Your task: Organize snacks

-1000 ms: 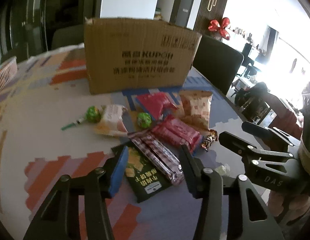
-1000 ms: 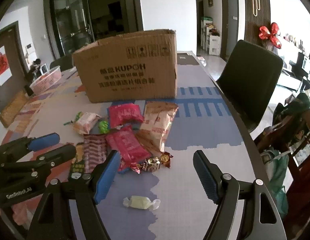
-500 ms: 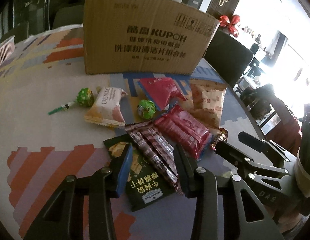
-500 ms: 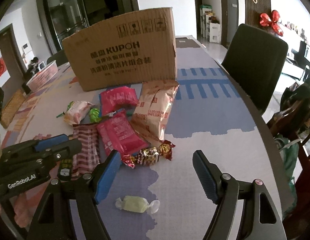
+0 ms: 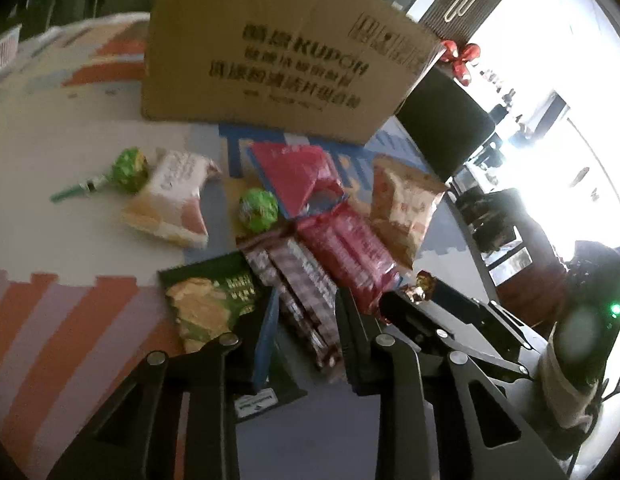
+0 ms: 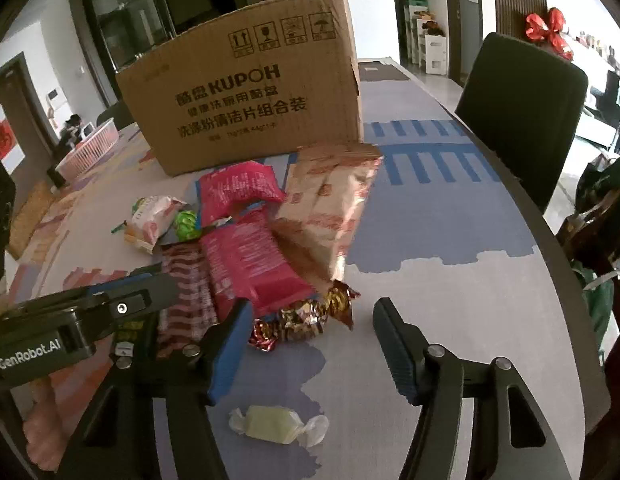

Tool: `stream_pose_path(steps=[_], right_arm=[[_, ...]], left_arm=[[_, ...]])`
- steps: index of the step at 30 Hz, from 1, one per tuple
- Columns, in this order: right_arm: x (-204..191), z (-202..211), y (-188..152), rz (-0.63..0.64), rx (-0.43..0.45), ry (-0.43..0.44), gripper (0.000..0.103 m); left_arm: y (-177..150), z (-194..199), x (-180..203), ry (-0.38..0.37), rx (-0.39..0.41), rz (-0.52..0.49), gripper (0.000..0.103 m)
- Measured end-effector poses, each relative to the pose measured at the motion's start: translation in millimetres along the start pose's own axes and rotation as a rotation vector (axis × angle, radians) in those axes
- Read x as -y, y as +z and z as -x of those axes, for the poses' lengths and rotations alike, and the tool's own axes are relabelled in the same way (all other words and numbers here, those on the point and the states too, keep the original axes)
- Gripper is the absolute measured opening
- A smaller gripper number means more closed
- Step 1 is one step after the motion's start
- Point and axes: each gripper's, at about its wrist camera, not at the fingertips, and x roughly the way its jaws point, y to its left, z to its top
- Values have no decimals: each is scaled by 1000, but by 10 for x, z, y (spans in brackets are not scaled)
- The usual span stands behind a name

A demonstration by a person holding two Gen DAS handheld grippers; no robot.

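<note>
Snacks lie in a heap in front of a cardboard box (image 5: 277, 60), which also shows in the right wrist view (image 6: 245, 104). My left gripper (image 5: 305, 336) is low over a brown striped wafer pack (image 5: 301, 292); its jaws stand on either side of the pack with a gap left. A green cracker pack (image 5: 213, 300) lies under its left finger. My right gripper (image 6: 314, 344) is open and empty above the table, just behind the gold-wrapped candies (image 6: 305, 316). A pale yellow candy (image 6: 273, 428) lies between its fingers, nearer the camera. A red pack (image 6: 249, 264) and a tan bag (image 6: 330, 208) lie beyond.
Two green lollipops (image 5: 129, 166) (image 5: 257, 210) and a white-and-orange pack (image 5: 173, 200) lie left of the heap. A second red pack (image 5: 297, 172) lies near the box. A black chair (image 6: 522, 100) stands at the table's right edge. A pink basket (image 6: 89, 152) sits far left.
My left gripper has moved forward and down onto the striped wafer pack and its jaws have narrowed around it. My right gripper has moved forward toward the gold candies and stays open.
</note>
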Motion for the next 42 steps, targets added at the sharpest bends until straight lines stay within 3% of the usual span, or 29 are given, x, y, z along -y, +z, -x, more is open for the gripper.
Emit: stream_pose_path(steps=[3,5,11,14,23,28,33,37,42], right_arm=[[-17,2,-7,13,0,-5,59],[-20,3,-12,21,1,-16,55],[16,7,-13,27,6,-30,44],[55,17,-16,21,7,-23,39],[134,38,-23,13,5,-5,37],[164,43,-17,0,5,7,37],[205,51,-19,-6,3,6,36],[258,66,-20,-12,5,12,36],[282,65,-19,-17,7,19,35]], left_arm=[[0,-51,21,16,-11,1,31],[3,-61,81,25,-21,-25,42],[27,-120,241,105,-17,-48,52],[35,-154,301,145,-12,-52,53],[12,-162,331,284,10,-87,53],[40,-195,344,289,5,-72,59],[37,-267,436,333,22,-81,59],[-23,-319,531,390,42,-146,59],[-73,-271,516,381,56,-170,44]])
